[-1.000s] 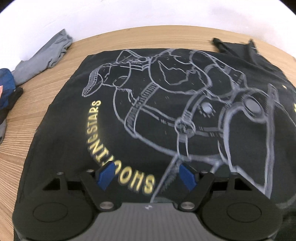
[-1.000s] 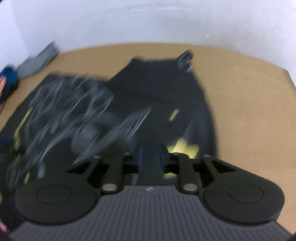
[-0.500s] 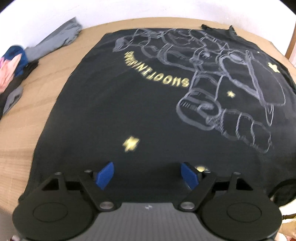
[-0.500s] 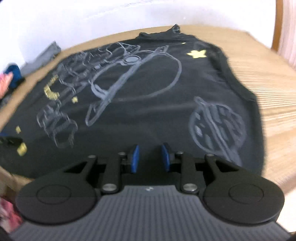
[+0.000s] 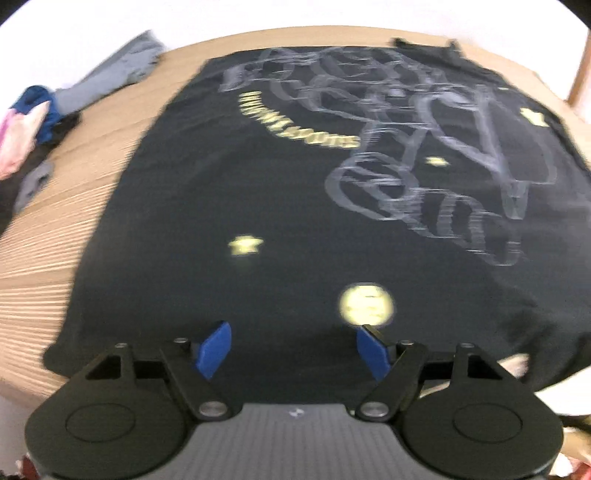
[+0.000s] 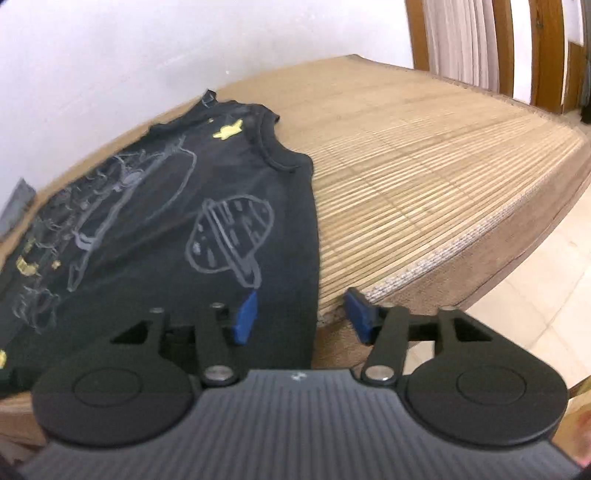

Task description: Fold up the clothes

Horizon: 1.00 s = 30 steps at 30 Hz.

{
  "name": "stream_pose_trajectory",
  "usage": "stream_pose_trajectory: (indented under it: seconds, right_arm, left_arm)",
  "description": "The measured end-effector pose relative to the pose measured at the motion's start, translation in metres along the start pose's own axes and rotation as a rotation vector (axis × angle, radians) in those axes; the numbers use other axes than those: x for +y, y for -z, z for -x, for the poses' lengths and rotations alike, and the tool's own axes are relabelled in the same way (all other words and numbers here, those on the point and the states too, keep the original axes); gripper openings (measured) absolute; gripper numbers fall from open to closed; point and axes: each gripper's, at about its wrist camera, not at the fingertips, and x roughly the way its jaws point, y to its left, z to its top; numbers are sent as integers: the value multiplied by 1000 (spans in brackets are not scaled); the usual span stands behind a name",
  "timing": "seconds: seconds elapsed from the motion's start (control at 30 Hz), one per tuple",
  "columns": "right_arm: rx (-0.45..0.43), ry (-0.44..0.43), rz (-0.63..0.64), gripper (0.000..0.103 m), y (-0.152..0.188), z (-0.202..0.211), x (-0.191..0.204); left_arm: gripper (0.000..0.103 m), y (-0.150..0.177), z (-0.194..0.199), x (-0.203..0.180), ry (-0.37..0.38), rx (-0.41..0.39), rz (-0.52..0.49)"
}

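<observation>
Far left, against the white wall (image 5: 110, 22), lay a heap of spare clothes (image 5: 33, 110), blue and pink among them, with a grey garment (image 5: 110, 74) stretched toward the back of the slatted bamboo mat (image 5: 48, 229). Spread flat across the middle of that mat, print side up, lay the black T-shirt (image 5: 280, 192): yellow lettering and a pale outlined figure toward its far half, a small yellow star and a yellow disc nearer the hem, all smeared by motion blur. Just short of the near hem hovered the left tool (image 5: 293, 349), blue pads wide apart and closing slightly, only flat cloth seen between them, nothing pinched. Further right, seen from the right wrist, showed the shirt's right edge (image 6: 312, 236), running straight down to the near border of the mat, with a ringed-planet drawing (image 6: 231, 240) close beside it and the collar (image 6: 267, 147) farther back. Poised over that lower right corner was the right tool (image 6: 301, 317), released and opening, left pad over black fabric, right pad over the mat's frayed border, the shirt's edge passing between them ungripped. Beyond, to the right, stretched bare mat (image 6: 424, 155), then wooden uprights (image 6: 417, 37) with a pale curtain (image 6: 465, 40), and light floor tiles (image 6: 535, 295) below.
</observation>
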Motion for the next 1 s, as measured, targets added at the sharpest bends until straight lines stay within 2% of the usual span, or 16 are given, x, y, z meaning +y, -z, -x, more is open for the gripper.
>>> stream_pose_trajectory:
  seconds: [0.1,0.13,0.17,0.2,0.37,0.47,0.6,0.7,0.73,0.77,0.83,0.87,0.93,1.0]
  right_arm:
    - [-23,-1,42,55,7,2,5]
    - [-23,-8,40,44,6,3,5]
    - [-25,-12,36,18,5,4,4]
    - [-19,-25,21,7,3,5,0]
    - [13,-131,-168,6,-11,3,-22]
    - [7,-190,-236,5,-20,4,-27]
    - [3,-248,-212,5,-31,6,-22]
    - [1,-278,-184,5,-35,10,-16]
    - [1,-285,-172,5,-36,11,-14]
    - [0,-292,-156,5,-36,13,-13]
    - [2,-309,-133,6,-36,16,-13]
    - [2,-313,-131,7,-35,17,-15]
    - [-5,-317,-136,11,-33,21,-22]
    - [-20,-301,-157,30,-23,24,-35]
  left_arm:
    - [77,0,10,-28,65,-43,-54]
    - [77,0,13,-39,98,-55,-75]
    - [77,0,15,-52,132,-66,-104]
    - [77,-1,17,-67,167,-79,-143]
    - [77,2,25,-155,372,-150,-387]
    - [77,11,27,-207,460,-205,-533]
    - [77,18,15,-267,506,-264,-637]
    - [76,19,3,-294,487,-300,-680]
    - [63,18,-1,-299,490,-307,-689]
    - [41,16,-6,-302,502,-309,-695]
    - [30,9,-13,-302,529,-293,-685]
    - [21,5,-15,-300,548,-284,-669]
    - [12,-5,-19,-294,586,-252,-616]
    - [10,-18,-25,-284,623,-204,-533]
